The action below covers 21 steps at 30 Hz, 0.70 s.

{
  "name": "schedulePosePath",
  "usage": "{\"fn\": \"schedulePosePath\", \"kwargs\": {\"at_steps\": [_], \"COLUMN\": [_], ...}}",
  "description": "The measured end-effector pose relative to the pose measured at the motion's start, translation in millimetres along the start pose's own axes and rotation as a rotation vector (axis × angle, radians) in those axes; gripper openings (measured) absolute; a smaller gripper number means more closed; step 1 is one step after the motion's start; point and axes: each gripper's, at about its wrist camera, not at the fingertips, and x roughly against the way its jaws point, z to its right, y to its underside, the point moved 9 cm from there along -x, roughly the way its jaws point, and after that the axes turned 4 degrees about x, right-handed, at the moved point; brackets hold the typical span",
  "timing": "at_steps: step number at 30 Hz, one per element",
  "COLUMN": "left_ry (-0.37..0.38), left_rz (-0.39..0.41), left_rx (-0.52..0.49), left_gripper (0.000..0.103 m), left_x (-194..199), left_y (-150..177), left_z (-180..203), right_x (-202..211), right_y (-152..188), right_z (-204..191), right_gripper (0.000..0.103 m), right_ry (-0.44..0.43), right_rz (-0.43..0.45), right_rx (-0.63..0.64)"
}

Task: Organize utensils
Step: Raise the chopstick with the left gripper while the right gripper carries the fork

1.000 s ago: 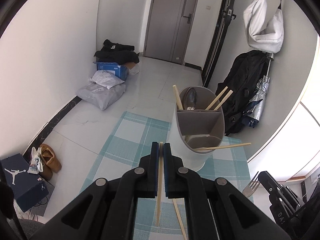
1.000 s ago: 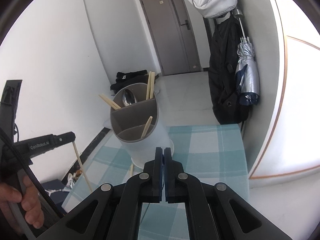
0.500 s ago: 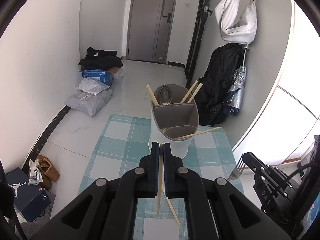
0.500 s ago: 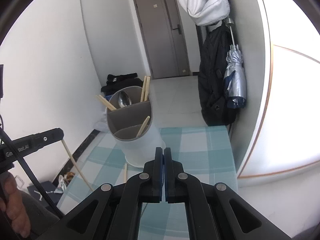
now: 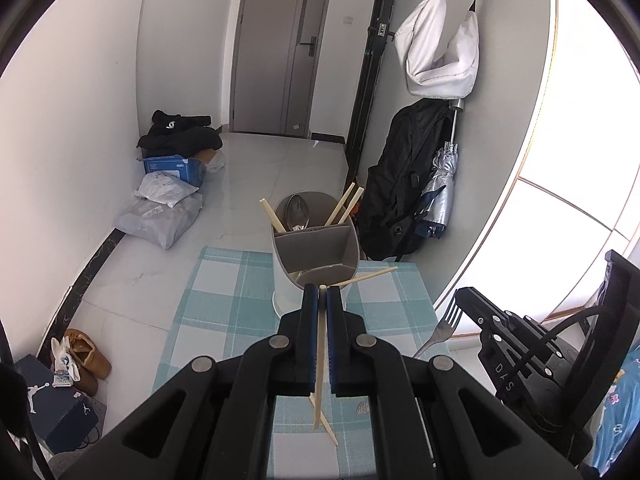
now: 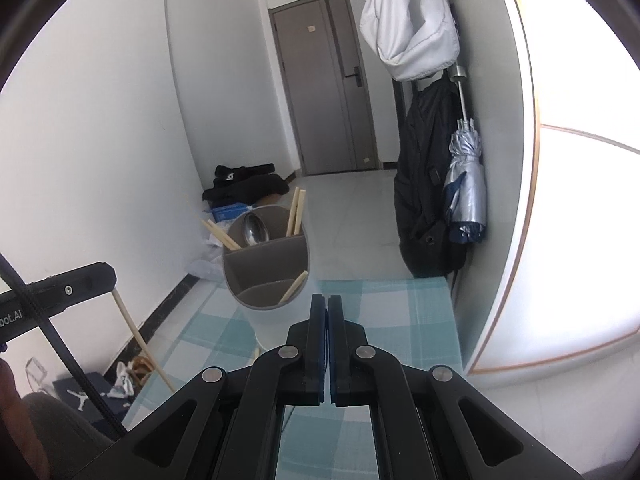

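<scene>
**Chopstick held, holder ahead**

While we held the left gripper [image 5: 321, 294] just short of the grey oval plastic utensil holder [image 5: 316, 246], its jaws were nearly closed on a pale wooden chopstick [image 5: 319, 360] hanging down between the pads. A second chopstick [image 5: 326, 426] lay on the teal checked tablecloth [image 5: 224, 300] in front of the holder. We kept the right gripper [image 6: 328, 306], to the holder's right, pinched together on a metal fork [image 5: 440, 330]. By our judgement, we were mid-carry. Next we needed to lift the chopstick above the holder's rim and lower it into a compartment, probably the far one, where other chopsticks and a spoon [image 5: 297, 214] stood.
</scene>
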Motion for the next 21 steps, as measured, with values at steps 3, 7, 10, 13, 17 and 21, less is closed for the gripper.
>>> {"fn": "schedulePosePath", "kwargs": {"at_steps": [3, 7, 10, 13, 17, 21], "left_ry": [0.008, 0.015, 0.038, 0.064, 0.081, 0.083], "left_rz": [-0.002, 0.025, 0.036, 0.045, 0.053, 0.082], "left_rx": [0.007, -0.007, -0.006, -0.003, -0.005, -0.012], "left_gripper": [0.001, 0.001, 0.001, 0.001, 0.001, 0.001], "left_x": [2.6, 8.3, 13.7, 19.1, 20.8, 23.1], "left_y": [-3.0, -11.7, -19.0, -29.9, -44.9, -64.6], "left_z": [1.8, 7.5, 11.1, 15.6, 20.2, 21.6], "right_x": [5.2, 8.9, 12.6, 17.3, 20.6, 24.2], "right_y": [-8.0, -21.4, -30.8, -40.5, -58.6, -80.5], "right_z": [-3.8, -12.0, -17.5, -20.4, -23.5, -27.5], "right_gripper": [0.001, 0.001, 0.001, 0.001, 0.001, 0.001], "right_ry": [-0.013, -0.034, -0.044, -0.05, -0.062, -0.067], "right_rz": [0.019, 0.039, 0.055, 0.073, 0.09, 0.117], "right_rx": [0.01, 0.041, 0.059, 0.073, 0.081, 0.103]}}
